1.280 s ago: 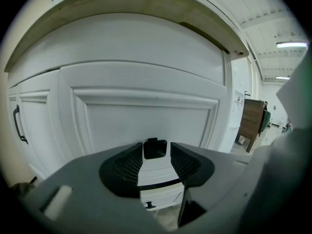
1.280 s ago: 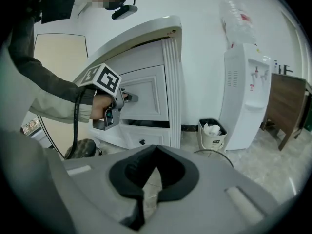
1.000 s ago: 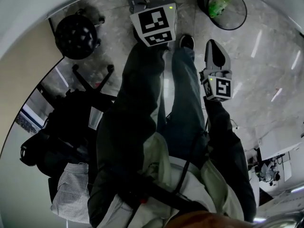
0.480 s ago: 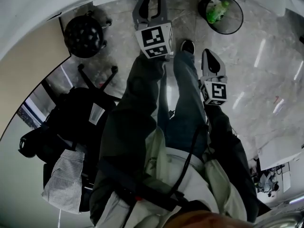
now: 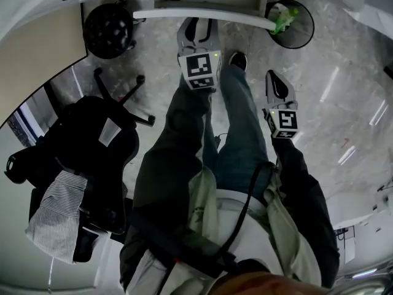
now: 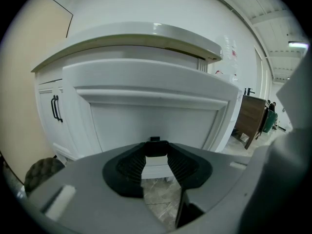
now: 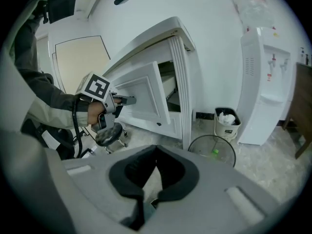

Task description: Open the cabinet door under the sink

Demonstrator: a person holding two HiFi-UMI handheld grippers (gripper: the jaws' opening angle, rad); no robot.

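Right, the cabinet door (image 7: 142, 95) stands well out from the white sink cabinet (image 7: 179, 67). It hinges on the side by the fluted post, and the dark opening shows behind it. From the head view its top edge reads as a white bar just ahead of the left tool (image 5: 198, 23).

That left tool has its jaws part-way apart. In the left gripper view a small dark piece sits between the tips. I take that for the door's handle (image 6: 155, 146), so I call the tool clamped on it, out at the door's free edge.

That is the sensible place to hold, being far from the hinges, where a light pull does the most. The door looks like a stiff painted panel, not heavy, and it should swing on a fixed arc rather than come straight out. The handle looks slim, hard and smooth, so a pull off that arc could let the pads slide.

As for pose, the left arm reaches forward in its dark sleeve, with the tool aimed ahead and tipped somewhat down. The right tool (image 5: 277, 78) has its jaws together with nothing in them. It hangs beside the person's right leg, pointing down at the floor (image 5: 344, 72), well apart from the door. A wire bin (image 7: 212, 152) stands just beside the cabinet's post.
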